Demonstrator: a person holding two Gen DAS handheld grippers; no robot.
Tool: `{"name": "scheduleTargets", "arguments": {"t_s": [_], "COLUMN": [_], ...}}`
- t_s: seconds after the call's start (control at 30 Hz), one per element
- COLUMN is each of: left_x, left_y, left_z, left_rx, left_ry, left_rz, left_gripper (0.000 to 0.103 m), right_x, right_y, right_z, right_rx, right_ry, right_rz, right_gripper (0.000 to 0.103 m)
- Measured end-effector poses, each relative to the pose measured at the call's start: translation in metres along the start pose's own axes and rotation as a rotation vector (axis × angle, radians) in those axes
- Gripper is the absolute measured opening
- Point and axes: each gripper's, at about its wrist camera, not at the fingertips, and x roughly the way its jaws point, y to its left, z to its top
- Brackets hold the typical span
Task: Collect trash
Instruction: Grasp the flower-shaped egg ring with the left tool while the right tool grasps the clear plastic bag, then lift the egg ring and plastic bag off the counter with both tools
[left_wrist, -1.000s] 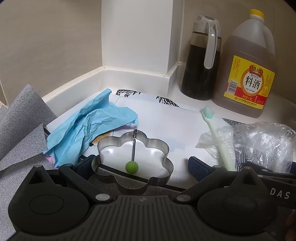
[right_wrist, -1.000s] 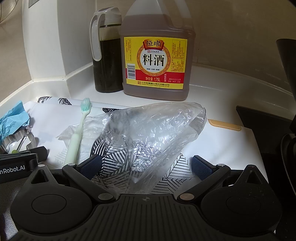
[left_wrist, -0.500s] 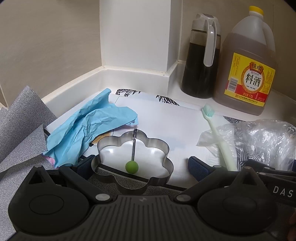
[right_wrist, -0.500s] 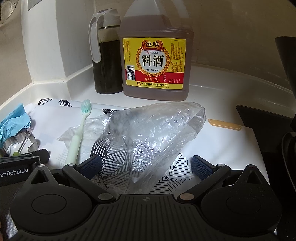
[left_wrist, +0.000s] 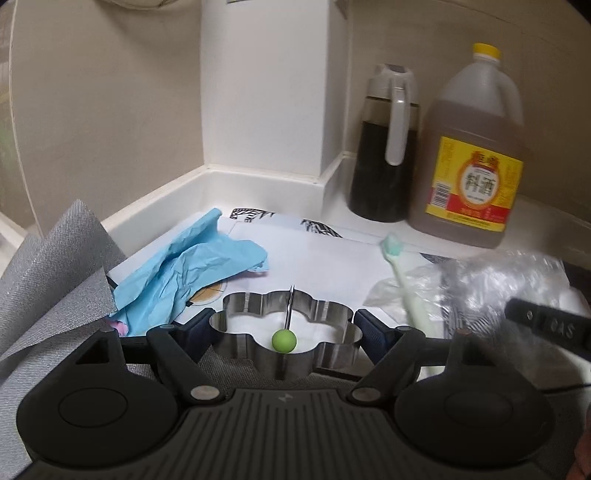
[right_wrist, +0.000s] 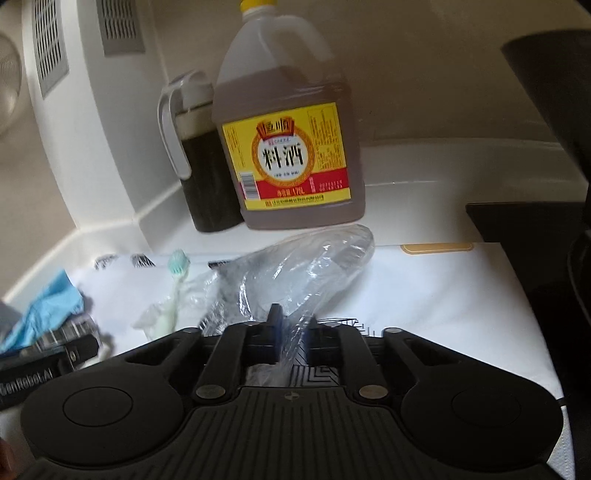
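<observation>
Two grippers: right (right_wrist: 291, 334) pinching plastic bag (right_wrist: 303, 266), left (left_wrist: 284, 330) closing round flower mold (left_wrist: 284, 325).

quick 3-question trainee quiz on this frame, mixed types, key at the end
1. True or false: the right gripper is shut on the clear plastic bag.
2. What sits between the left gripper's closing jaws? A) toothbrush B) flower-shaped metal ring C) blue crumpled paper
3. Fill in: the toothbrush lies partly on the ____.

Key:
1. True.
2. B, the flower-shaped metal ring; the blue crumpled paper lies off to its side.
3. Clear plastic bag.
</observation>
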Motion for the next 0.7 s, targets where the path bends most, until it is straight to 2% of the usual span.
{"name": "scheduleTargets", "arguments": {"t_s": [0.1,0.2,0.4,0.6,0.7], "left_x": [-0.009,-0.016,-0.035,-0.068,-0.091], "left_y": [-0.002,-0.004,-0.004,0.002,0.005], "left_z": [-0.001,-0.004,-0.001,0.001,-0.002], "left_rx": [0.024,0.043,0.023,-0.001,0.007], "left_ry": [-0.013,-0.027,-0.052,-0.077,-0.094], "left_rz": [-0.002,0.001,-0.007,-0.022,-0.014], "left_gripper": [0.085,0.085,0.085,0.085,0.085], "right_x": [-0.008,-0.02,-0.038,-0.06,-0.073], "right_y": [0.002,0.003,0.002,0.004,0.004], "right_z": [0.001,0.002,0.004,0.003,0.001], "right_rx": [-0.006,-0.03,-0.064,-0.084,-0.092], "right_ry": [-0.062,-0.167,-0.35,-0.525,-0.604], "right_rz": [-0.017,-0.055,-0.122,-0.126,-0.097], "right_gripper": [0.007,0.007,0.007,0.007,0.007]}}
